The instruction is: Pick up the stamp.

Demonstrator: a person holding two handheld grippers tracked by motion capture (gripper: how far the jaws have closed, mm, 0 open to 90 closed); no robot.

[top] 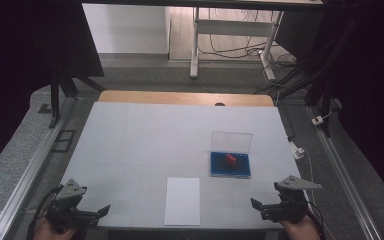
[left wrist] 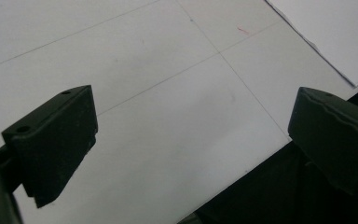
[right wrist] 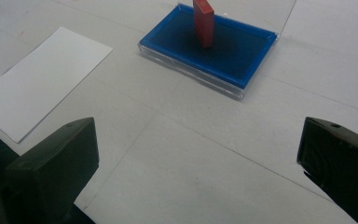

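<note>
High view: both grippers, left gripper (top: 99, 210) and right gripper (top: 258, 205), released at bottom corners — red block (top: 230, 159) in blue tray (top: 230, 171) looks light, rigid; pinch its flat sides.

dim room | table (top: 145, 135) evenly lit | soft focus | dark edges

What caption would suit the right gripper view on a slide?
Open right gripper over the table, facing a red block standing in a blue-lined clear case, white paper alongside.

We see a red block (right wrist: 204, 21) standing upright in a blue-lined clear case (right wrist: 242, 56) — lid open — with a white sheet (top: 182, 201) lying flat nearby.
</note>
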